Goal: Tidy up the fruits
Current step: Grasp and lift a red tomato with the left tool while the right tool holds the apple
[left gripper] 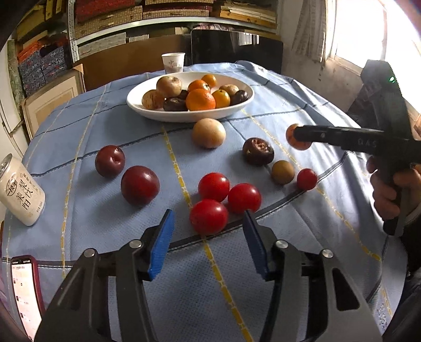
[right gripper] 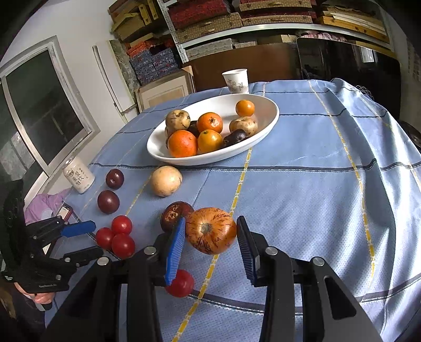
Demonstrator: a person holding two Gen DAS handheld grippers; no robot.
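I see the bowl (left gripper: 238,110) at twelve o'clock on the counter (left gripper: 276,263), cup (left gripper: 173,62) behind it, tomatoes (left gripper: 213,186) before it, can (left gripper: 22,190) at nine.

Round table under a blue cloth (right gripper: 302,184) with dark and yellow grid stripes; cloth hangs in folds at the right edge. Metal shelving (right gripper: 263,25) along the far wall, packed with flat woven and patterned boxes; more stacked boxes (left gripper: 42,65) lower left. Dark cabinet (left gripper: 236,47) behind the table; framed boards (right gripper: 163,92) leaning against the white wall (right gripper: 65,23) beside it. Window with grey metal frame (right gripper: 47,110), pane dark; second window (left gripper: 368,34) glaring bright, daylight spilling in, pale curtain (left gripper: 310,29) hanging alongside; wall below it stained and scuffed.
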